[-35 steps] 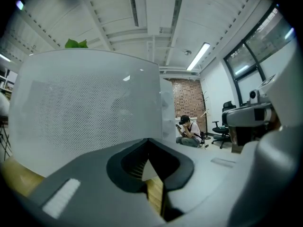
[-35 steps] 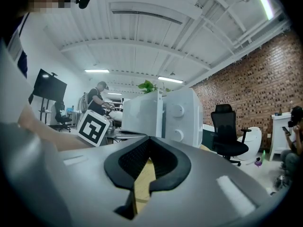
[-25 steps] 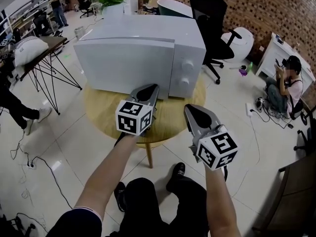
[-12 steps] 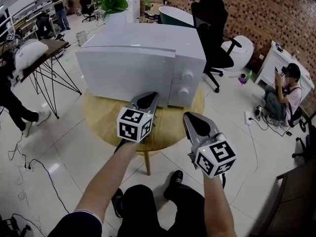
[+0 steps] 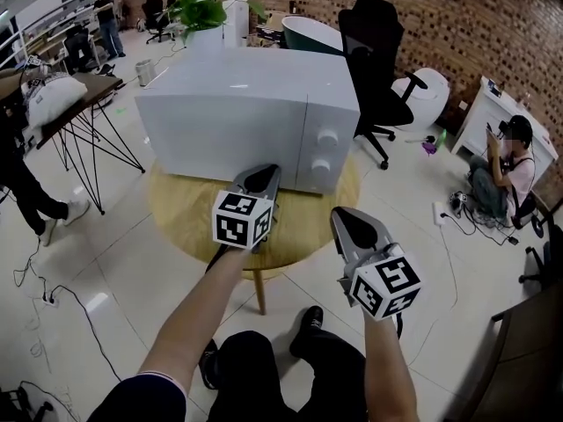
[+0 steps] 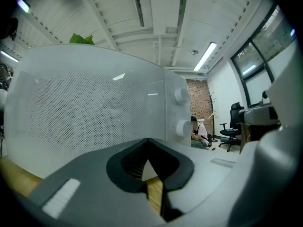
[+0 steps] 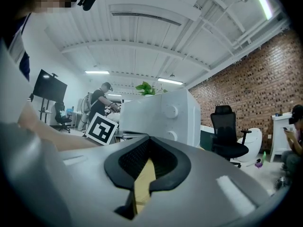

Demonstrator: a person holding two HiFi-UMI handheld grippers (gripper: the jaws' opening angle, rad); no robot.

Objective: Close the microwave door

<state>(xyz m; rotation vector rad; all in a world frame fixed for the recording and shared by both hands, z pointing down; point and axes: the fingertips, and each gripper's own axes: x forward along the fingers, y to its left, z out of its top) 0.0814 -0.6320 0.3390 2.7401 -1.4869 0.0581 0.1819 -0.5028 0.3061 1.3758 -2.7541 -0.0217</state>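
Microwave door [image 5: 220,134] swings flush since a second ago, so closing looks done. Left tool [image 5: 262,179] and right tool [image 5: 353,224] are both pinched together, empty; I'd just back off next.

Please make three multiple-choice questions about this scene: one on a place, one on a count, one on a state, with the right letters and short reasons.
1. Where does the microwave stand? A. floor B. round wooden table C. black chair
2. How many knobs has its front panel? A. one B. two C. four
3. How is the microwave door? A. wide open B. taken off C. closed
Answers: 1B, wood shows under it; 2B, one knob sits above the other; 3C, the door lies flush with the panel.
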